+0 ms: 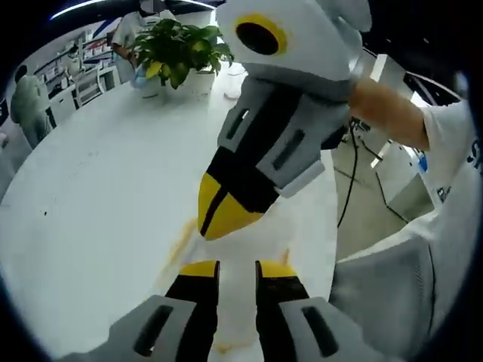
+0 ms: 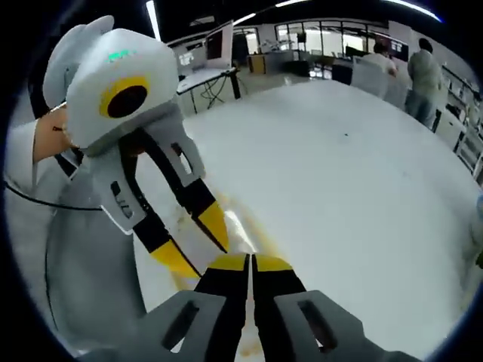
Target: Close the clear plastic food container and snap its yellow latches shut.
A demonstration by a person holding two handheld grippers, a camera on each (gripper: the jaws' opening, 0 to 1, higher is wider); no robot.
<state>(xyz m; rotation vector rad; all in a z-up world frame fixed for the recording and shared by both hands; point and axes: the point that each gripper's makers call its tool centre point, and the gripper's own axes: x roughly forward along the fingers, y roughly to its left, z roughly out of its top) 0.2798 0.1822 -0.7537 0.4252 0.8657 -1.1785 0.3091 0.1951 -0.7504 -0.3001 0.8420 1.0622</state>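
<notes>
We hold both grippers low over the near edge of the white table (image 1: pixel 90 196), tips converging on the same spot. The container (image 1: pixel 226 302) is hard to read: clear plastic, nearly lost against the white top, betrayed by faint yellow streaks of latch (image 1: pixel 181 240) just beyond and beneath the tips. In the left gripper view, the left gripper (image 1: pixel 238 269) has its jaws a little apart with nothing between them, and the right gripper (image 1: pixel 219 215) comes down from the upper right, jaws together, tip just beyond the left's. In the right gripper view, the right gripper (image 2: pixel 250 262) is closed, holding nothing we can see, and the left gripper (image 2: pixel 198 237) reaches in from the left with jaws spread, tips beside ours. A yellow streak (image 2: pixel 260 240) runs away from the right tips, so we judge the container's long side lies roughly along that line, directly under and ahead of both tools. Neither arm is clearly nearer. Whether the lid is down, we cannot tell. A potted plant (image 1: pixel 181 49) stands at the far edge, well apart.
</notes>
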